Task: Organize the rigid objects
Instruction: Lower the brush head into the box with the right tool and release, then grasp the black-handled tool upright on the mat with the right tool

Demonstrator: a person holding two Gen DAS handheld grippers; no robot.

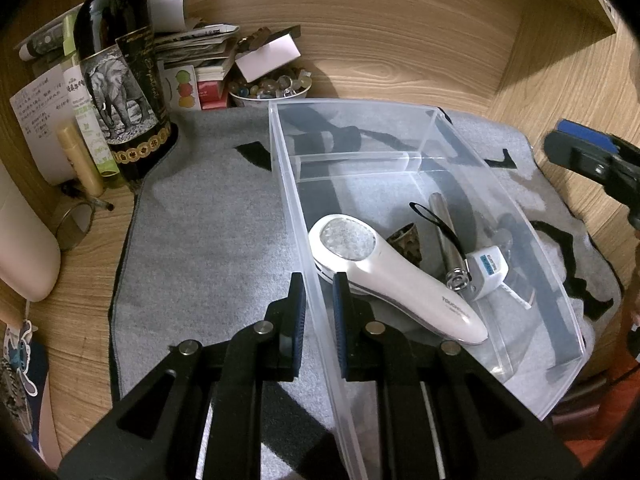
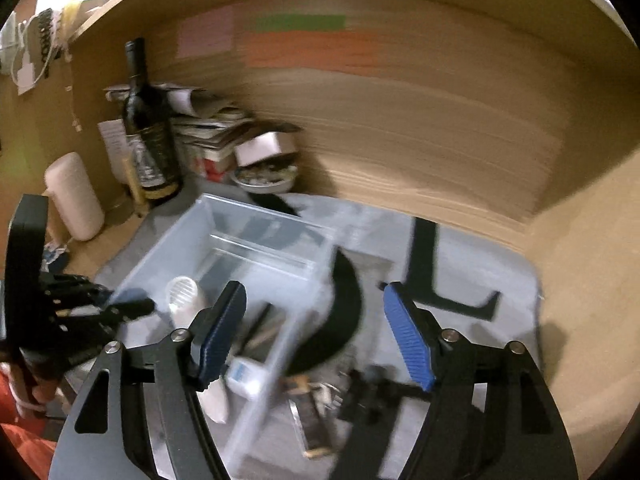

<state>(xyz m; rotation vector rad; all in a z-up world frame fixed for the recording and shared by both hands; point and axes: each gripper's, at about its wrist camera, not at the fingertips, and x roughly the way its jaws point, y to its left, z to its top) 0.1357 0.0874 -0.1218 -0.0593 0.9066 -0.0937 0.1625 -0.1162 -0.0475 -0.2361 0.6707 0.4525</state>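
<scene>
A clear plastic bin (image 1: pixel 280 152) with a divider sits on a grey mat (image 1: pixel 200 220). In its near compartment lie a white handheld device (image 1: pixel 396 280), a metal cylinder with a black strap (image 1: pixel 444 232), a small white gadget (image 1: pixel 488 270) and a dark patterned piece (image 1: pixel 408 242). My left gripper (image 1: pixel 319 300) is shut on the bin's left wall. My right gripper (image 2: pixel 314 328) is open and empty, above the bin's right wall (image 2: pixel 280 352); it also shows in the left wrist view (image 1: pixel 588 156). The right wrist view is blurred. Dark objects (image 2: pixel 312 412) lie on the mat beside the bin.
A wine bottle (image 1: pixel 120 80), tubes, papers and a bowl of beads (image 1: pixel 272 86) crowd the back left. A pale cylinder (image 2: pixel 74 196) stands at the left. Wooden walls close off the back and right.
</scene>
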